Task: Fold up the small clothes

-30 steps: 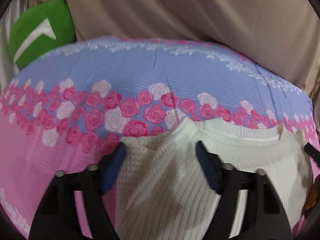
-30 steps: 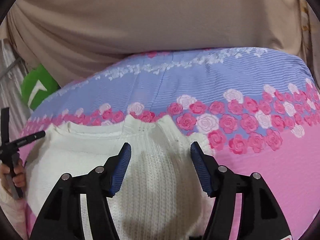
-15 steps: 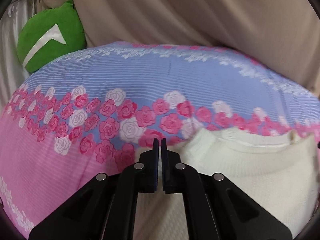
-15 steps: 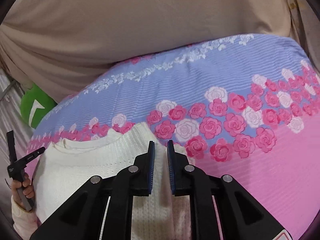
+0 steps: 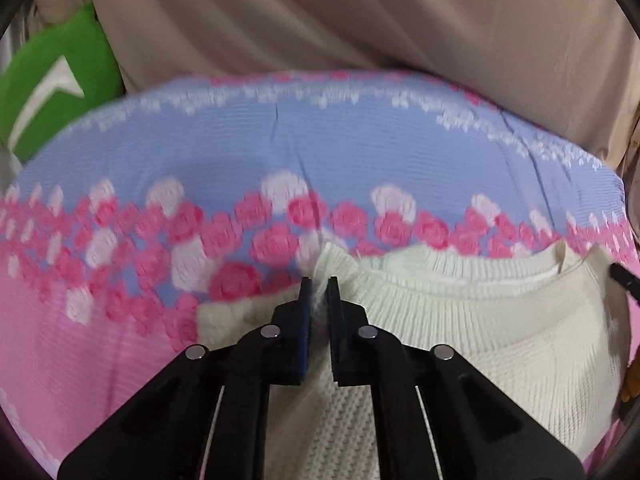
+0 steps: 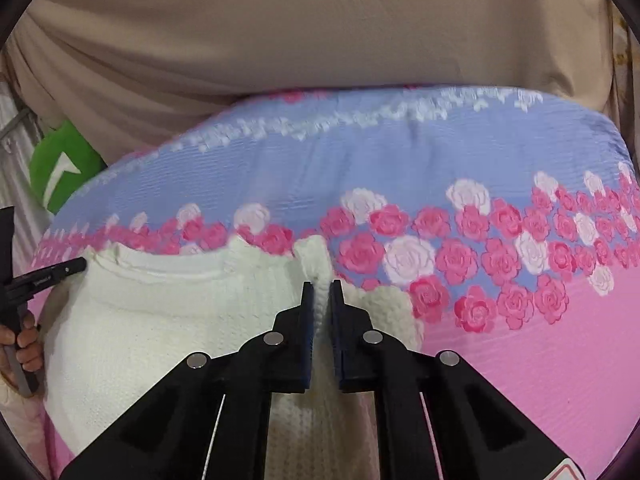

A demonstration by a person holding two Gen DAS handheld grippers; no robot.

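Where sweater (image 6: 168, 320) lies, floral bedsheet (image 6: 520, 380), green cushion (image 6: 64, 164)

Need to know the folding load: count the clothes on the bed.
1. A white sweater lies at the near edge of the bed, a pinch of it in each gripper's fingers. More may lie out of view.

Soft, even indoor light, with no glare. The left wrist view is smeared by motion blur, worst across the rose-print bedspread (image 5: 360, 152); the right wrist view is sharper. Fisheye bending curves the bedspread's far edge, and dark vignettes fill the corners. Faint shadows lie beneath the white sweater (image 6: 168, 320).
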